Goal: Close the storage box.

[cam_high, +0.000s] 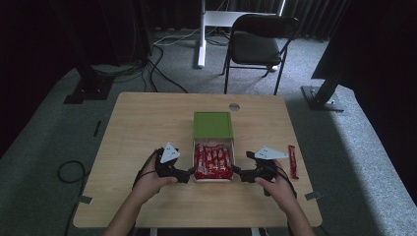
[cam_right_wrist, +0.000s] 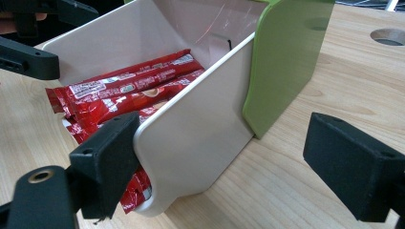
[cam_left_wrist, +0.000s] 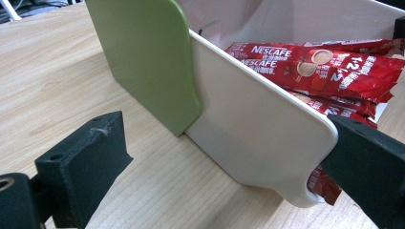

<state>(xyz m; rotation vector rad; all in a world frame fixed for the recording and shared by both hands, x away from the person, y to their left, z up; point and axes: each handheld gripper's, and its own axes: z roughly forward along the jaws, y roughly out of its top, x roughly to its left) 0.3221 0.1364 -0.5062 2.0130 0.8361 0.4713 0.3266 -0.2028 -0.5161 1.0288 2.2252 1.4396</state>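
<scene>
While both hands rest near the table's front edge, the white tray (cam_high: 213, 179) sits at mid-table, its far half under the green sleeve (cam_high: 212, 125) and its near half pulled out and exposed. Red coffee sachets (cam_high: 213, 163) lie lengthwise inside the tray, packed side by side.

Left gripper (cam_high: 189, 174): at the tray's near left corner. Jaws spread wide apart in the left gripper view, nothing clamped; one jaw stands just at the rounded corner of the tray wall (cam_left_wrist: 258, 129), the other is well clear on bare wood (cam_left_wrist: 62, 81). Sachets (cam_left_wrist: 329, 67) show over the wall.

Right gripper (cam_high: 237, 172): mirror position at the near right corner. Jaws likewise released and wide; one jaw is against the end of the tray wall (cam_right_wrist: 200, 138) beside the sachets (cam_right_wrist: 119, 95), the other off to the side over the table.

One loose sachet (cam_high: 292, 161) lies on the table just right of the right gripper, apart from the tray.
</scene>
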